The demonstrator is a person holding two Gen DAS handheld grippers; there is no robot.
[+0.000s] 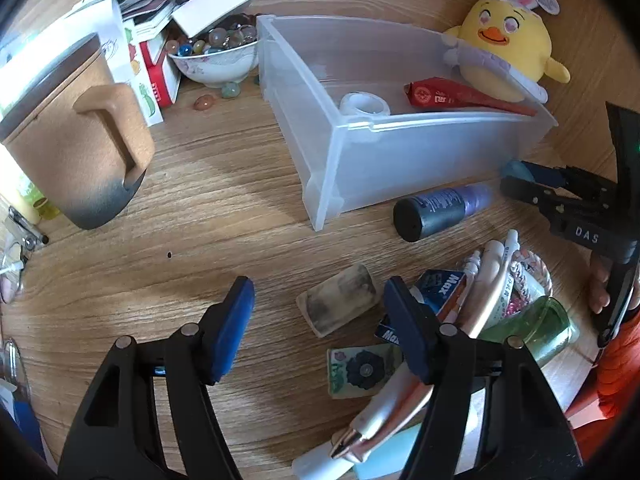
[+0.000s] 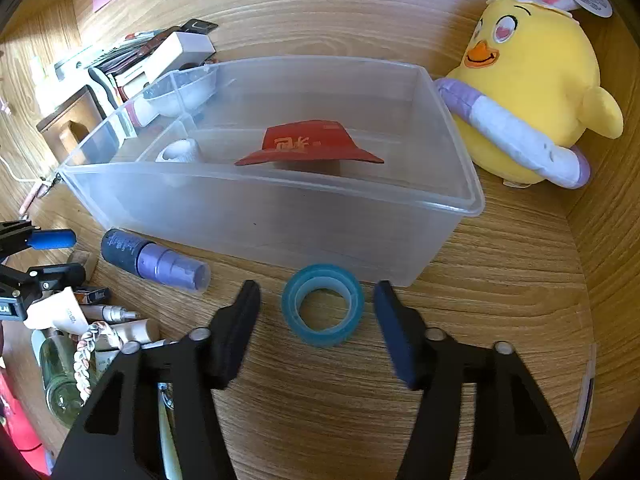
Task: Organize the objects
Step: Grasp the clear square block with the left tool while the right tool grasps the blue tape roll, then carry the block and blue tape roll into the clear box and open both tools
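Note:
A clear plastic bin [image 2: 280, 216] stands on the wooden desk and holds a white tape roll [image 2: 178, 151] and a red packet [image 2: 308, 146]. A blue tape roll [image 2: 323, 304] lies on the desk in front of the bin, between the fingers of my open right gripper [image 2: 318, 312], which does not touch it. My left gripper [image 1: 320, 312] is open over a dirty eraser block [image 1: 340, 300]. The bin [image 1: 400, 160], its white roll [image 1: 364, 104] and the red packet [image 1: 460, 96] also show in the left wrist view. The right gripper [image 1: 520, 178] shows there too.
A dark and purple bottle [image 1: 440, 210] lies by the bin; it also shows in the right wrist view [image 2: 154, 260]. A pile of pens and tubes [image 1: 492, 280], a green glass [image 1: 540, 328], a brown mug [image 1: 76, 148], a bowl of marbles [image 1: 216, 56] and a yellow plush chick [image 2: 532, 88] surround it.

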